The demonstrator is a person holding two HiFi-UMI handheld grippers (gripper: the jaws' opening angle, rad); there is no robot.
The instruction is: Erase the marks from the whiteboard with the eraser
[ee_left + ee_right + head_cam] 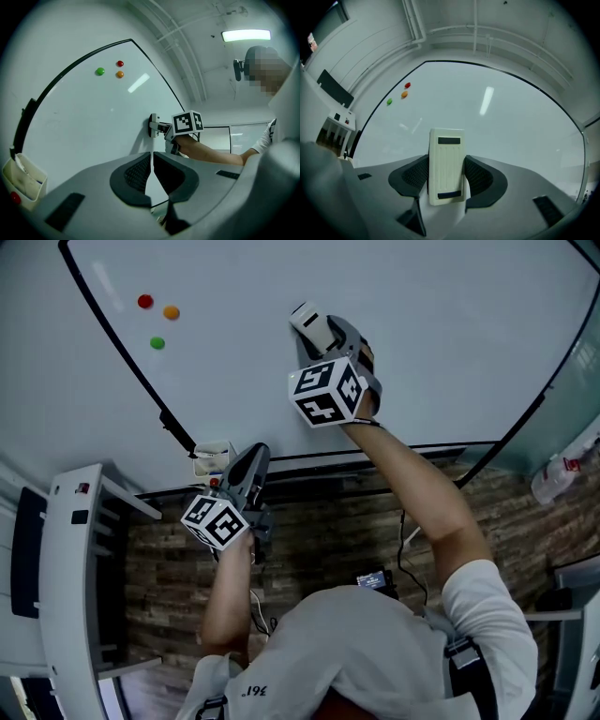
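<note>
- The left claw (151, 164) sits nearest the person, low by the bottom left corner of the whiteboard (422, 334). Its jaws are drawn together with only a sliver of light between them, and nothing is in them.
- Just beside it, at that same corner, a small holder (211, 457) hangs on the frame. Its contents are too small to name.
- Further out, the right claw (446, 180) is clamped on the eraser (446, 159). The two jaws press its long sides and the ribbed back faces the camera.
- The eraser is in the lower middle of the whiteboard, well above the bottom edge. In the left gripper view it looks pressed to the surface, though I cannot be sure the contact is full.
- To wipe well, I would keep the felt face flat on the whiteboard with even pressure. Strokes should be straight and overlapping, and the wrist should not tip the eraser onto one edge.
- The grip sits at the eraser's lower half, so a hard sideways drag might twist it in the jaws. Slower passes seem safer.
- Furthest off, near the upper left edge, are a red magnet (145, 301), an orange magnet (171, 311) and a green magnet (157, 342), well apart from the eraser.
- No written marks can be made out in any view, only glare streaks. The felt side is hidden, and the whiteboard's top and right edges are cut off in the head view.
</note>
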